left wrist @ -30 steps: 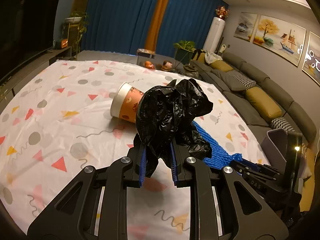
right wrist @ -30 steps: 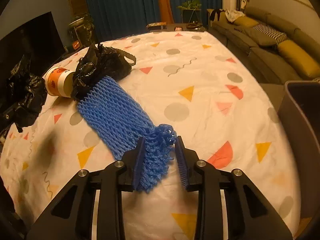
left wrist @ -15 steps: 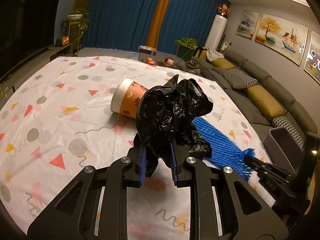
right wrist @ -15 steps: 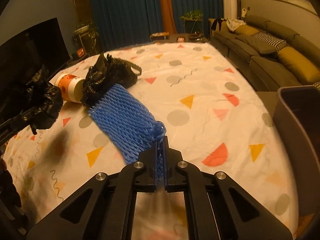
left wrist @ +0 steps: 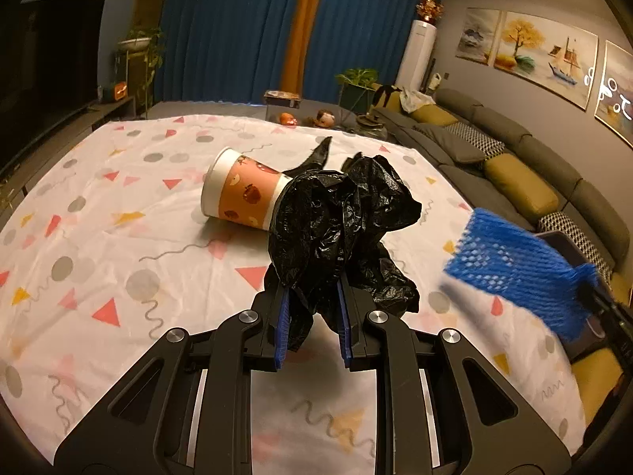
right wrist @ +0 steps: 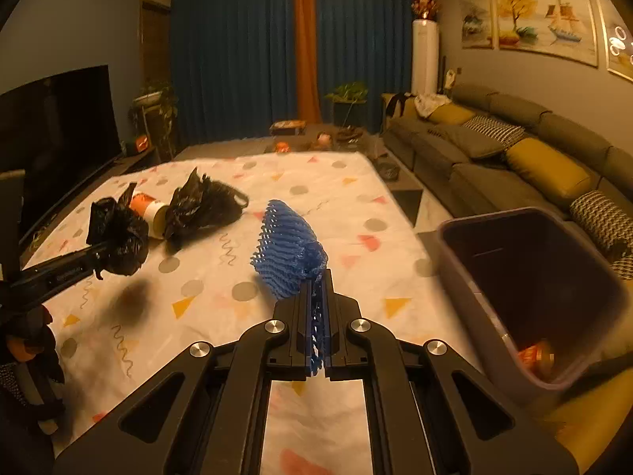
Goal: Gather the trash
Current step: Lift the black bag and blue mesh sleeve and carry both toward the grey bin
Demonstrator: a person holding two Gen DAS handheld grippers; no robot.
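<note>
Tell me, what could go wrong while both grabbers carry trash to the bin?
The blue foam net is pinched only at its end by the right gripper, so it might slip out before reaching the bin. The crumpled black bag bulges out of the left gripper and could brush the paper cup lying on its side, possibly rolling it across the tablecloth.

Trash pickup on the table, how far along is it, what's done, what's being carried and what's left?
Done: the bin holds at least one orange item at its bottom. In hand: the left claw grips a crumpled black plastic bag; the right claw is shut on the blue foam net, lifted beside the bin. Left: the paper cup and a second black bag lie on the tablecloth.
</note>
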